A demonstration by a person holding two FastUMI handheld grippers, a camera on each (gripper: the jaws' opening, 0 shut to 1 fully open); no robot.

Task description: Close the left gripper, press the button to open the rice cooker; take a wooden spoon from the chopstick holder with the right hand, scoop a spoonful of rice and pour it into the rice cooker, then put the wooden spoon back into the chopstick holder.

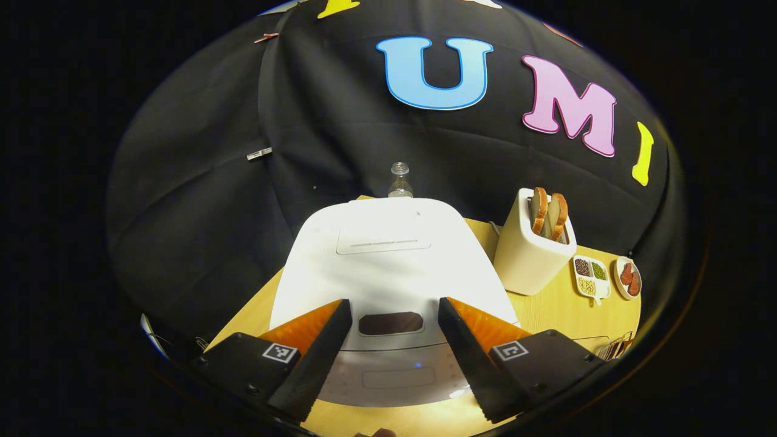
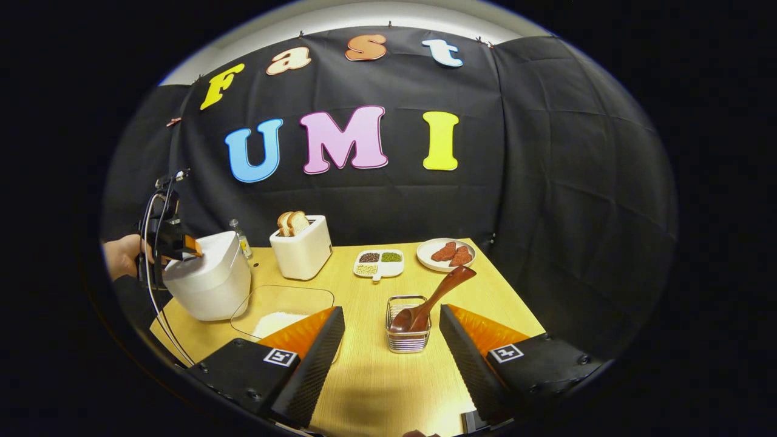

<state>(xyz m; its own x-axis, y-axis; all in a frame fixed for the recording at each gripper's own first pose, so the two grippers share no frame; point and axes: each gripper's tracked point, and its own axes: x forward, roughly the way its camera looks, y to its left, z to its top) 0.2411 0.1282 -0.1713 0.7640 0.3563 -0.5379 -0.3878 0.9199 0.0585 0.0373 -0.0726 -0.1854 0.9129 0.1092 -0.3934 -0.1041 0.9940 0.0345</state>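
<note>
The white rice cooker [image 1: 388,261] stands with its lid down right under my left gripper [image 1: 393,308], which is open, its fingers apart either side of the dark panel [image 1: 390,323] at the cooker's front. The right gripper view has the cooker [image 2: 209,282] at the left with the left gripper [image 2: 173,240] above its front edge, held by a hand [image 2: 121,255]. My right gripper [image 2: 391,311] is open and holds nothing. Just ahead of it stands the wire chopstick holder [image 2: 408,334] with the wooden spoon [image 2: 434,297] leaning in it. A glass dish of rice [image 2: 282,312] lies beside the cooker.
A white toaster [image 2: 301,246] with bread stands at the back, a small bottle [image 2: 241,237] behind the cooker. A sectioned dish of grains [image 2: 379,264] and a plate of red pieces [image 2: 446,254] sit at the far right of the wooden table [image 2: 364,376].
</note>
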